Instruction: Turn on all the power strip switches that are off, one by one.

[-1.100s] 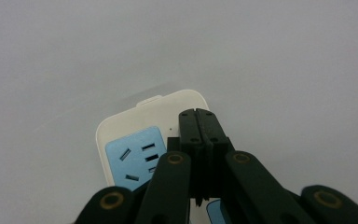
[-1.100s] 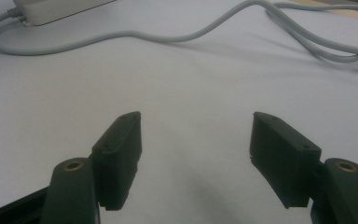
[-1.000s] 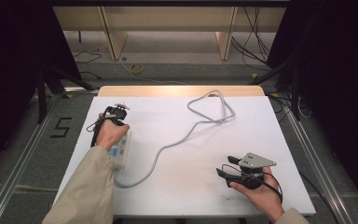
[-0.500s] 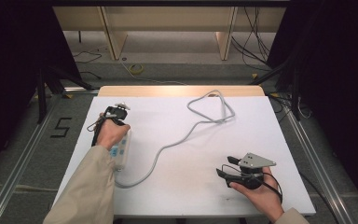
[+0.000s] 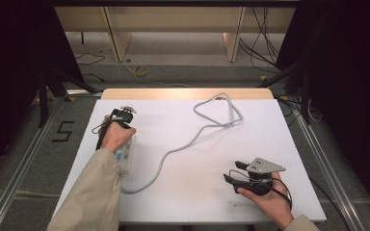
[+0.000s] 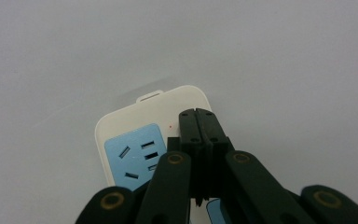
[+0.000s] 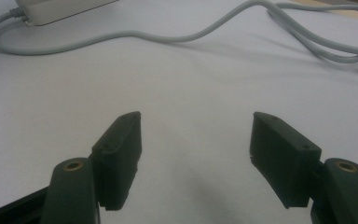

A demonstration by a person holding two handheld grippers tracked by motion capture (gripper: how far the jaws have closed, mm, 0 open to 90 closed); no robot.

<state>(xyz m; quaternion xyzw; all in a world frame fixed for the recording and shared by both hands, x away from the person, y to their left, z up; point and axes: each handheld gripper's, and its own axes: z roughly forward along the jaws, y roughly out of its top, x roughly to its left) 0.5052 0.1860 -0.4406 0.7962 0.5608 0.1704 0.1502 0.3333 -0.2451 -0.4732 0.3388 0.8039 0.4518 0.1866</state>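
Compared with the frames one second and half a second earlier, nothing measurable has changed: both hands, both grippers, the strip and the cord loop hold the same places on the table. The left gripper [image 5: 120, 117] sits at the near-left of the white table [image 5: 188, 192], held in the person's left hand [image 5: 115, 138], directly over the white power strip [image 5: 126, 155]. In the left gripper view its jaws are pressed together, tips meeting with no gap and nothing between them, poised above the strip's far end [image 6: 168, 109] beside a blue socket panel [image 6: 135, 156] and a small red dot; whether the tips touch the casing cannot be told. The right gripper [image 5: 233, 172] rests at the near-right, in the right hand [image 5: 265, 197], well apart from the strip, its grey three-cornered plate [image 5: 262, 166] on top. In the right gripper view its jaws stand wide apart, empty, over bare tabletop [image 7: 191, 107]. The grey cord [image 5: 173, 151] leaves the strip's near end, curves across the middle of the table and closes in a loop [image 5: 219, 111] toward the far edge. Surface: plain white sheet, with a wooden strip [image 5: 188, 94] along the far side. Room: grey floor, a "5" marked on it [image 5: 63, 131] to the left, metal rails either side, wooden furniture legs and loose cables beyond, dark curtains flanking.
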